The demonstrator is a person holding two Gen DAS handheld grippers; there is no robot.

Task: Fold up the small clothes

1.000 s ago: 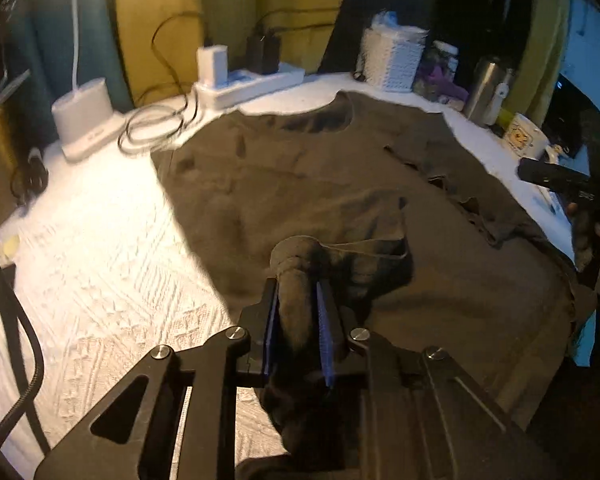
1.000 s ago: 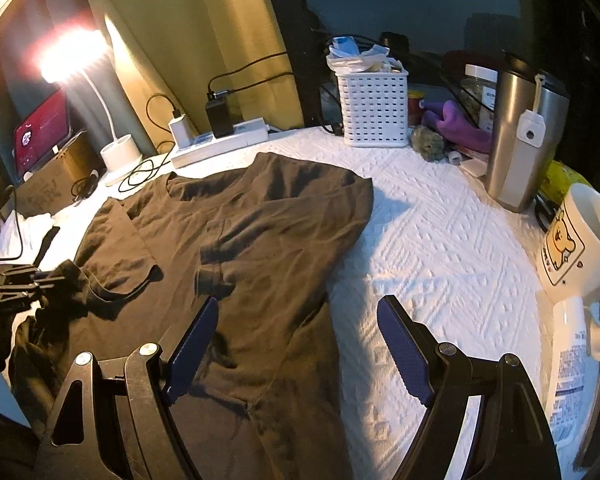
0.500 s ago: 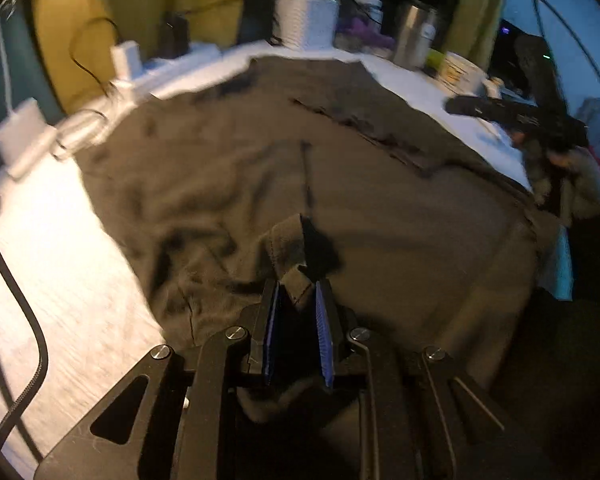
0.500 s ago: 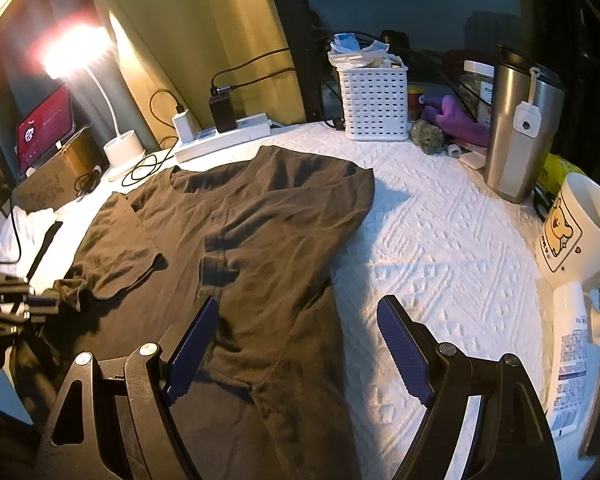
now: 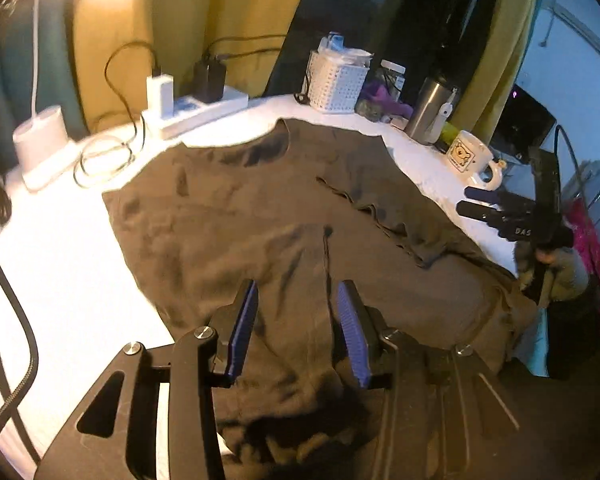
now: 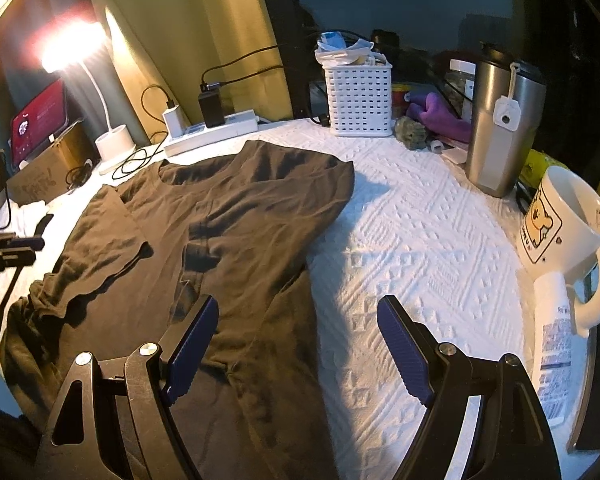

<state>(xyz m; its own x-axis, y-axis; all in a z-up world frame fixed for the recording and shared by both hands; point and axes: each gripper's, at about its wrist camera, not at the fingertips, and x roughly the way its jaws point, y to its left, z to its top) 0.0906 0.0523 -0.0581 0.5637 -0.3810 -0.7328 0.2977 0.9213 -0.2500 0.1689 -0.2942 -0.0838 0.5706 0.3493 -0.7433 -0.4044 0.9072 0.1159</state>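
Note:
A dark brown T-shirt [image 5: 260, 216] lies spread on the white textured table cover [image 6: 420, 240], neck hole toward the back; it also shows in the right wrist view [image 6: 236, 208]. Its left sleeve is folded in over the body, and so is the right side. My left gripper [image 5: 296, 320] is open just above the shirt's left hem area, nothing between its blue pads. My right gripper [image 6: 296, 336] is open wide over the shirt's right edge, empty. The left gripper also appears at the far left of the right wrist view [image 6: 12, 246].
A white mug [image 6: 564, 228], steel tumbler [image 6: 504, 128] and white basket [image 6: 360, 100] stand at the back right. A power strip with chargers [image 6: 212, 128], cables and a lit desk lamp [image 6: 112, 144] are at the back left. The shirt's hem hangs over the near table edge.
My left gripper carried the sleeve in over the shirt body, then opened and let the fabric go. The right gripper stayed open and barely moved.

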